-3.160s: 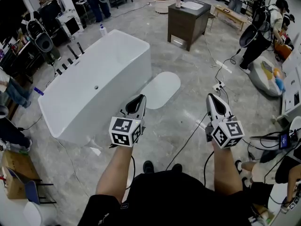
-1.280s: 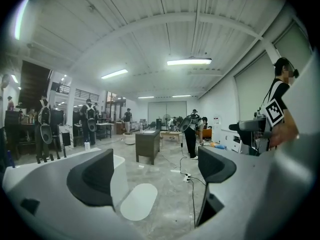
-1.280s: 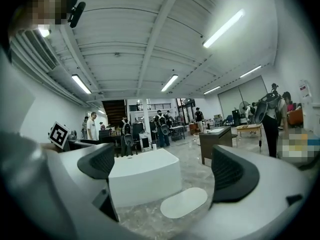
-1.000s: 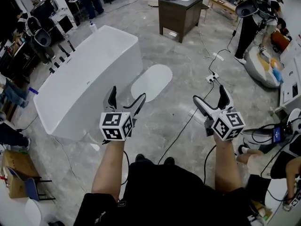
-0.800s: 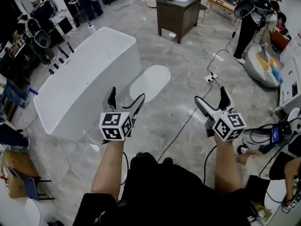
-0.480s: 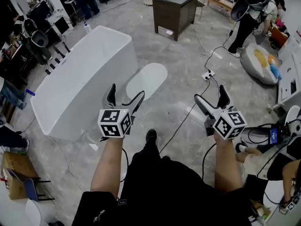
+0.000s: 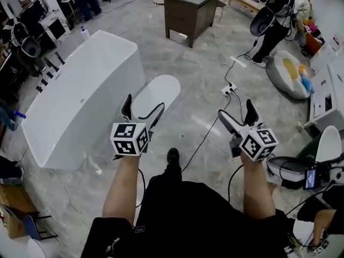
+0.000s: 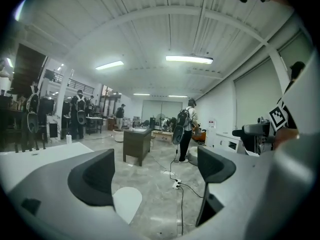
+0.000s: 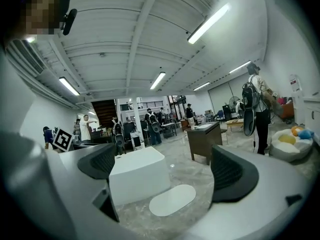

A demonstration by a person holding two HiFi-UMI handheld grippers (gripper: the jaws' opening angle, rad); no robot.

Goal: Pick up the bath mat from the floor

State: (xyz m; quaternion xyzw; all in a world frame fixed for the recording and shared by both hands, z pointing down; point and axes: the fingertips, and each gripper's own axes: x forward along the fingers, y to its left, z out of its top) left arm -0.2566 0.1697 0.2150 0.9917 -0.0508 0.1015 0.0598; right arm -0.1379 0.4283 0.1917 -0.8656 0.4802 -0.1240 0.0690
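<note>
We carry the left gripper (image 7: pixel 144 105) and right gripper (image 7: pixel 235 110) with jaws apart, both empty. The white oval bath mat (image 7: pixel 156 93) lies flat on the floor (image 7: pixel 204 90) just beside the bathtub (image 7: pixel 80 95). It is probably light and floppy, so we should pinch its near edge.

Person stands with one shoe (image 7: pixel 172 156) forward. Left forearm (image 7: pixel 122 190) and right forearm (image 7: pixel 256 192) are bare and stretched out ahead, well apart. Left gripper (image 7: pixel 144 105): jaws wide apart, nothing between. Right gripper (image 7: pixel 236 112): same, spread and empty. Both point forward, roughly level.
</note>
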